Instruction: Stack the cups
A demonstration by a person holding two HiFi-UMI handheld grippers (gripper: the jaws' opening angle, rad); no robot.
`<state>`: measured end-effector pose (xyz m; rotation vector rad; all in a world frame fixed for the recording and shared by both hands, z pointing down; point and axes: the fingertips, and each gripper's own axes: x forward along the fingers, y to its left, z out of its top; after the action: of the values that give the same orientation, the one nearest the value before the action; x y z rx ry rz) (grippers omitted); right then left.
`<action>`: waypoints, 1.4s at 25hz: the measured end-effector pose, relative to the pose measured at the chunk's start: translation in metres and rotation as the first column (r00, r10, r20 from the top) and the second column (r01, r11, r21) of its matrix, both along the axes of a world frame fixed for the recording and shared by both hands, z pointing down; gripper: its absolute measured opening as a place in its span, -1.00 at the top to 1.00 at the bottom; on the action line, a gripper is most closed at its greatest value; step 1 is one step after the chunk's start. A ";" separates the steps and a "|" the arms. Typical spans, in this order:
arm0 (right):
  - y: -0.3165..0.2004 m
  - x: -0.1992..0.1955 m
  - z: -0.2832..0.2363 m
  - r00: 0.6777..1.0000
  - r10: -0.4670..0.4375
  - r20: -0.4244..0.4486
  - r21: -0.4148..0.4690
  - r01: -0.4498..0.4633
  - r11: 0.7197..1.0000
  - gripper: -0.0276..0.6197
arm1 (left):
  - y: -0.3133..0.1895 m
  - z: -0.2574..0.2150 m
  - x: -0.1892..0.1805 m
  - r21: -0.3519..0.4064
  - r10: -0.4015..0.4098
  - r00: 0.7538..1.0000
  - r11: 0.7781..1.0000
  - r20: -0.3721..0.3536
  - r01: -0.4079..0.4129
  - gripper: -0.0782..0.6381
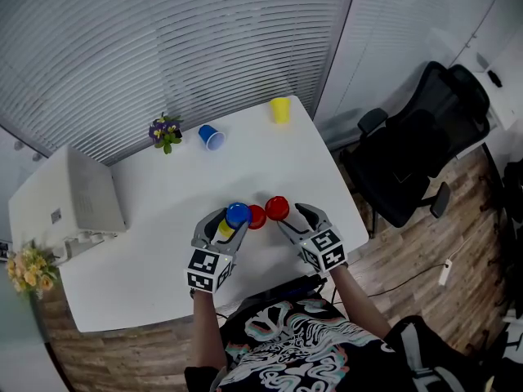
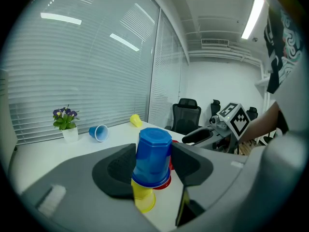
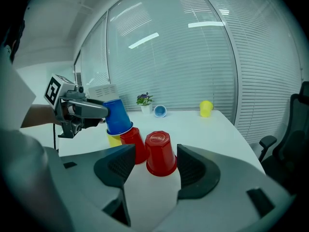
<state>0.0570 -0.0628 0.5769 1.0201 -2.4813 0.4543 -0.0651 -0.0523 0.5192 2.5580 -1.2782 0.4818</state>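
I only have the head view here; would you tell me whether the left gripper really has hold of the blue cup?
Observer: Yes. In the left gripper view, the fingers of the left gripper press both sides of the upside-down blue cup.
Operator: Does it sit fully over the yellow cup beneath it?
Observer: No. The right gripper view shows it tilted, its rim only over the yellow cup's top.
Operator: And on the right?
Observer: The right gripper is open: a red cup stands upside down between its fingers, with a gap on its left through which the second red cup shows.
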 end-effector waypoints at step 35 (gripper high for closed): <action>-0.024 -0.016 -0.081 0.978 -0.178 0.108 0.068 0.171 0.983 0.08 | -0.009 -0.038 -0.053 0.056 -0.077 0.958 0.994 -0.276 0.096 -0.07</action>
<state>0.0409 -0.0868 0.4958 0.8084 -2.6717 0.3970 -0.1180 -0.0616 0.4815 2.5003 -1.3173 0.0633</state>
